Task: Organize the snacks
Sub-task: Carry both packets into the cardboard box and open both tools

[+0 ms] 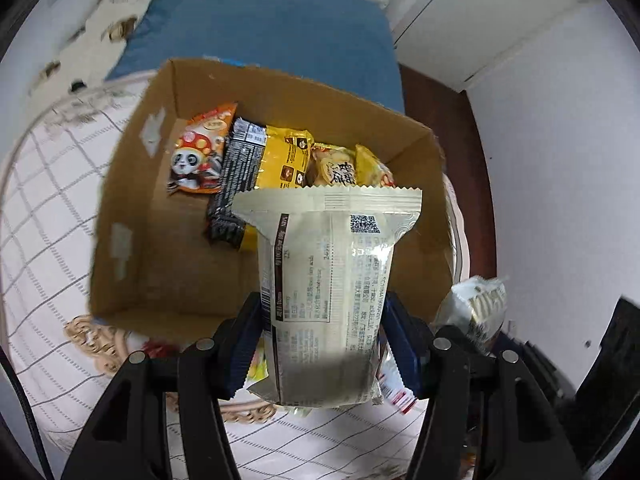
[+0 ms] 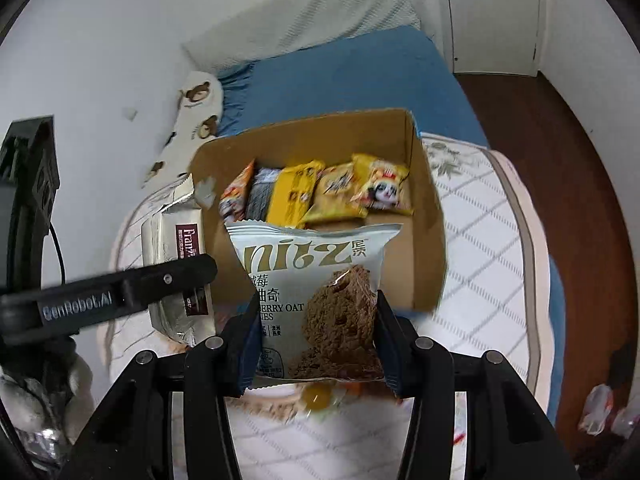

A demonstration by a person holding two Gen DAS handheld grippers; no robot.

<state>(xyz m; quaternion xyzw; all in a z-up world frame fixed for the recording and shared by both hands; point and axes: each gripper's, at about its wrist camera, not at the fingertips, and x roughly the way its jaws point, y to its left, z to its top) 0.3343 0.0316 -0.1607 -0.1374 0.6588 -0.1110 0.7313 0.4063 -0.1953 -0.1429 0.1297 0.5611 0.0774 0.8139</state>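
Observation:
An open cardboard box (image 1: 132, 208) stands on a quilted mattress and holds several snack packets in a row along its far side (image 1: 280, 156). My left gripper (image 1: 320, 320) is shut on a beige foil snack pack (image 1: 332, 264), held upright at the box's near edge. My right gripper (image 2: 316, 320) is shut on a pale blue oat cookie packet (image 2: 316, 280), held over the near rim of the same box (image 2: 424, 232). The left gripper with its beige pack (image 2: 176, 264) shows at the left of the right wrist view, beside the box. The blue packet (image 1: 480, 308) shows at the right of the left wrist view.
The mattress (image 2: 480, 240) has a grid-pattern white cover. A blue sheet (image 2: 348, 80) and a bear-print pillow (image 2: 200, 104) lie behind the box. Dark wood floor (image 2: 560, 140) runs along the right. Small wrappers lie under the grippers (image 2: 320, 398).

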